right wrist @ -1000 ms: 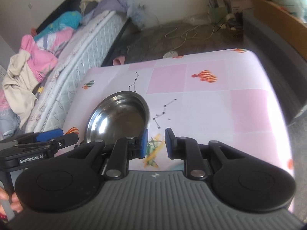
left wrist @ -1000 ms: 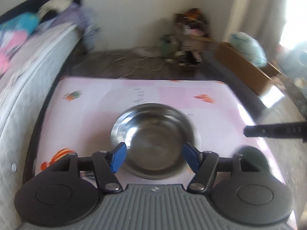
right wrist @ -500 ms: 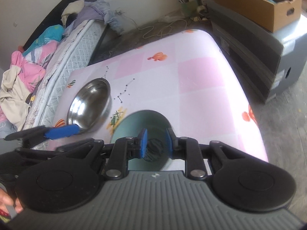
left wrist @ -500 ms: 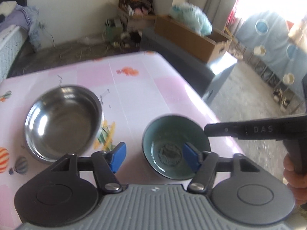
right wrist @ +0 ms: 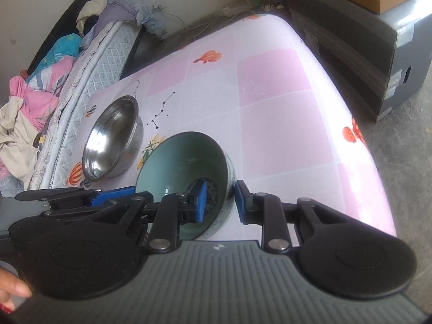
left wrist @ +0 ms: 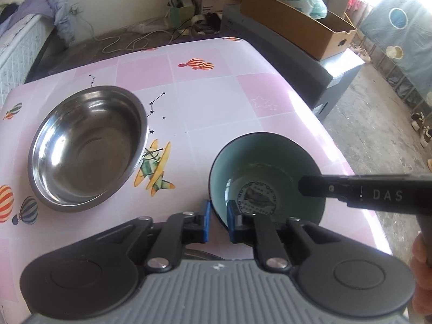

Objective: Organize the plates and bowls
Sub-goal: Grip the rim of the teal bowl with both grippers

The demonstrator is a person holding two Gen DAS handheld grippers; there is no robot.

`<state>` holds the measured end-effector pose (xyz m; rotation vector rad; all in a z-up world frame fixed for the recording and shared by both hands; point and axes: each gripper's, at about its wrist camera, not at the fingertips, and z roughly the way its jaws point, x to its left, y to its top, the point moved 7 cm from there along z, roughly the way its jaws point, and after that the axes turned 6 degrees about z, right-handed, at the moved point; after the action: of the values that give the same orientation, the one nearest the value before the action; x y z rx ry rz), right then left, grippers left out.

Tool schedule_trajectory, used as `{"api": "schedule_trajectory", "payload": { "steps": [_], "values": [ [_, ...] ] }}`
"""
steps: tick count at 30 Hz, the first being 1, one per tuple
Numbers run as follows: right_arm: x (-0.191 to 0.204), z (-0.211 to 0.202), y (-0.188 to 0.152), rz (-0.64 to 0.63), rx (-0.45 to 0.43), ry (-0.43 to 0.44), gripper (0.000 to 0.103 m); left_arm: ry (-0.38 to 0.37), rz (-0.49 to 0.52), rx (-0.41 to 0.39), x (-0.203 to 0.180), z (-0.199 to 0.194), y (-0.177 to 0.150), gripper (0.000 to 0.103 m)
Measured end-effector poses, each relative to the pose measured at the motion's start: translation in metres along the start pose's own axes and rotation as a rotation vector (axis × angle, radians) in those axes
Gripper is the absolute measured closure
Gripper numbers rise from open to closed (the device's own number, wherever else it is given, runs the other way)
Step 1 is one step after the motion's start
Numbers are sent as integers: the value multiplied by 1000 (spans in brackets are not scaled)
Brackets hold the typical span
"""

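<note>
Pink table [left wrist: 270, 89], teal bowl [left wrist: 270, 162] tilted, left gripper [left wrist: 217, 220] pinching rim

Left wrist view: looks forward and down along its own tool [left wrist: 217, 222] from the counter's [left wrist: 216, 94] near edge, close above the teal bowl [left wrist: 266, 178]; the floor and a cardboard box [left wrist: 297, 29] lie beyond. Right wrist view: higher, tilted, facing across the counter [right wrist: 270, 94] toward the bed [right wrist: 81, 62], its tool [right wrist: 220, 202] over the teal bowl [right wrist: 175, 162]. Shared: counter, teal bowl, steel bowl [left wrist: 86, 148] [right wrist: 113, 140], and each other's tool.
</note>
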<state>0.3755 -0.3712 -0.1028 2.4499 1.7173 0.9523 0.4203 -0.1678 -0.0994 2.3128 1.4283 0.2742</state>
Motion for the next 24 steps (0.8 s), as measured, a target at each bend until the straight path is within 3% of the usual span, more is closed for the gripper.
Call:
{"api": "schedule_trajectory", "payload": {
  "steps": [13, 24],
  "values": [
    [0, 19, 8, 11, -9, 1, 89, 3, -49, -17, 9, 6, 12, 93],
    [-4, 28, 13, 15, -12, 11, 90, -4, -81, 35, 10, 20, 15, 91]
  ]
}}
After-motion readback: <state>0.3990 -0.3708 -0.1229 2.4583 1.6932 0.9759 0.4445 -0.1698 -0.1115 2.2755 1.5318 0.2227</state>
